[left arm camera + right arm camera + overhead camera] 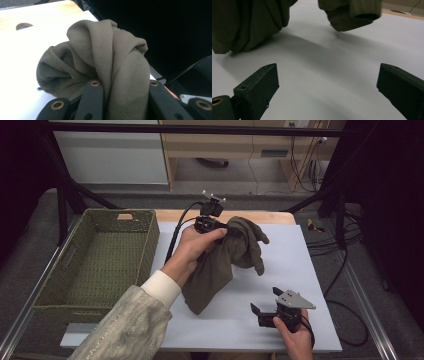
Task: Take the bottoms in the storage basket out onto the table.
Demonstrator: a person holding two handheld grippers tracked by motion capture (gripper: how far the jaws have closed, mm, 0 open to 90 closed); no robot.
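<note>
Soft matt cloth garment [225, 260]; woven wicker basket [95, 257]; smooth white table [300, 270].

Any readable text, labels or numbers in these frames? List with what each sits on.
None. No print shows on the olive garment, the woven basket, the white table top or either claw. A small plate at the top edge of the high view is too small to read.

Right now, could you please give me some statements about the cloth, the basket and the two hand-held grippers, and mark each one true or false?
1. The left hand-held gripper is shut on the olive cloth. True.
2. The cloth lies inside the woven basket. False: it is over the white table top, right of the basket.
3. The right hand-held gripper has its jaws open with nothing between them. True.
4. The right hand-held gripper grips the cloth too. False: it is apart from the cloth.
</note>
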